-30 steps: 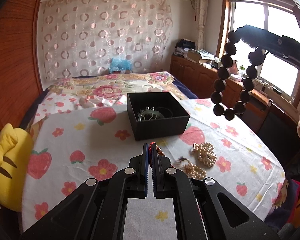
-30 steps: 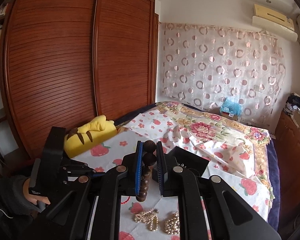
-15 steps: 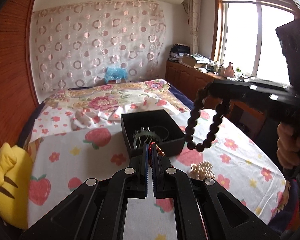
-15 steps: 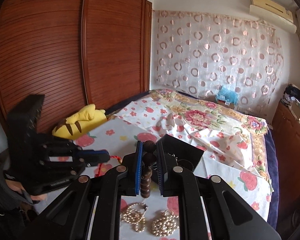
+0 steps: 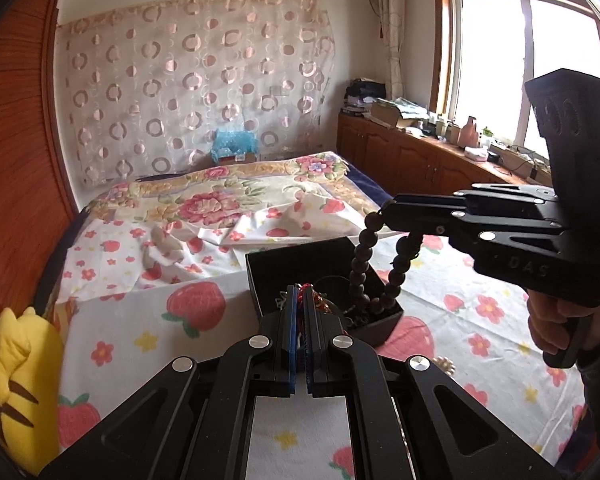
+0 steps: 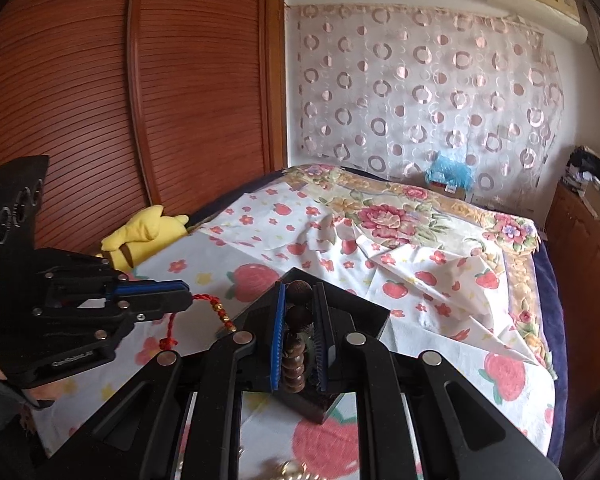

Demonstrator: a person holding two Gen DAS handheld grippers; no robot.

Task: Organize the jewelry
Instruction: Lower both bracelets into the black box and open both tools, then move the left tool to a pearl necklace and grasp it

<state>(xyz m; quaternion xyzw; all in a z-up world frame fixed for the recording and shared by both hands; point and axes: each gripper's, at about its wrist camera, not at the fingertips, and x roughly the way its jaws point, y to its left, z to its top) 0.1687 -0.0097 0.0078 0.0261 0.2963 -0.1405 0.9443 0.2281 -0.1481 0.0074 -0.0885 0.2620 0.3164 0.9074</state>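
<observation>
Left claw [image 5: 299, 298] pinched shut, level. Right claw [image 6: 299, 300] clamped shut, held level beside left claw.

Your grippers [image 5: 299, 300] [image 6: 299, 300] look like matt black plastic with shiny metal screws [image 5: 260, 341] and ribbed blue pads [image 6: 277, 336]. The beads [image 5: 360, 268] look like dark, smooth, glossy wood. The box [image 5: 268, 276] is matt black. The sheet [image 5: 112, 320] is printed cloth.
</observation>
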